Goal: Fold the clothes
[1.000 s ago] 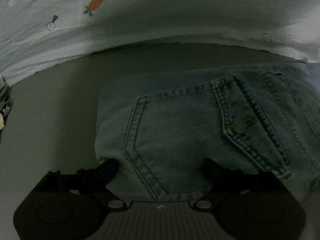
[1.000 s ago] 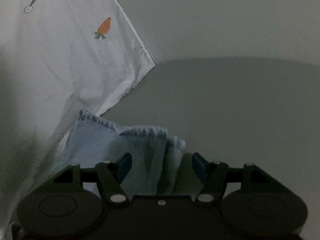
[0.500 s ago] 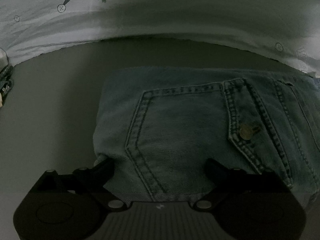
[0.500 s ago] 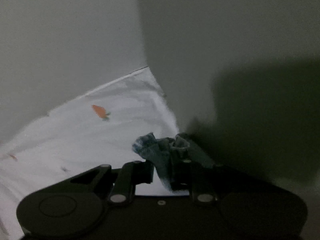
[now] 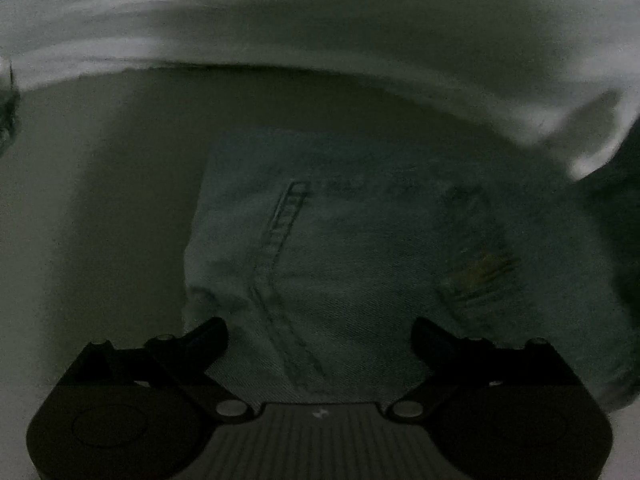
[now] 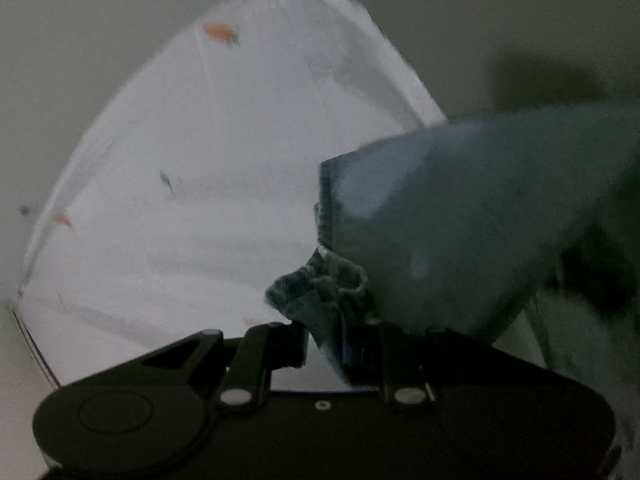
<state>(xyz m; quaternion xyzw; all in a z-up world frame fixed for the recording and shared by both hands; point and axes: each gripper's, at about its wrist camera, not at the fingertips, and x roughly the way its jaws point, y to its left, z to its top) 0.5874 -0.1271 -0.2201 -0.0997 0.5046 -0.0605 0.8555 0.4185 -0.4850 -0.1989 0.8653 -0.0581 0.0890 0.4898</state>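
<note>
The denim garment (image 5: pixel 360 264) is soft, limp and fairly heavy; grip hems or seamed edges, where the layered cloth resists slipping. It lies on the worktop (image 5: pixel 100 220), its far edge towards 12 o'clock just beside a white carrot-print cloth (image 5: pixel 360 40). The left gripper (image 5: pixel 320 332) points steeply down, fingers spread wide over the denim, apparently pinching nothing. The right gripper (image 6: pixel 324 344) points about level, fingers closed on a frayed hem, denim draping towards 2 o'clock.
</note>
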